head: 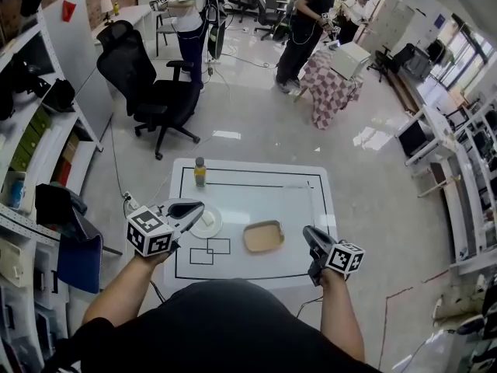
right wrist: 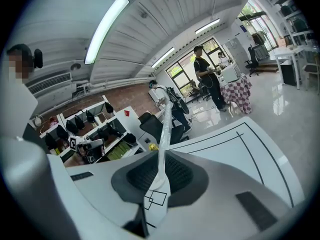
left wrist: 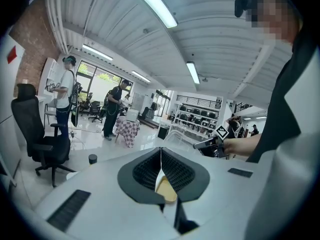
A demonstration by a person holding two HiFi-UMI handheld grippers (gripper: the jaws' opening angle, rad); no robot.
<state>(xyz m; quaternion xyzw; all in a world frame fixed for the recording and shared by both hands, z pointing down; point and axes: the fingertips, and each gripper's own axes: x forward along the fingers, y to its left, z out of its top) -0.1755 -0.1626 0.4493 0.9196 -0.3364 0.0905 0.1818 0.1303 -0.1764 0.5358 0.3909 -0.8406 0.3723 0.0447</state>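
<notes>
— So, what has each gripper got hold of?

— Nothing. The left gripper (head: 196, 207) has its jaws pressed together and empty, hovering at the left rim of the white plate (head: 206, 235). The right gripper (head: 309, 234) is closed and empty too, just right of the tan tray (head: 263, 236). Both things lie on the table (head: 311, 200) between them, so I'd judge each gripper waits by its nearest thing.

— And the pale lump on the plate?

— Too small to name. The left gripper covers part of the rim, and the tray might be bread.
</notes>
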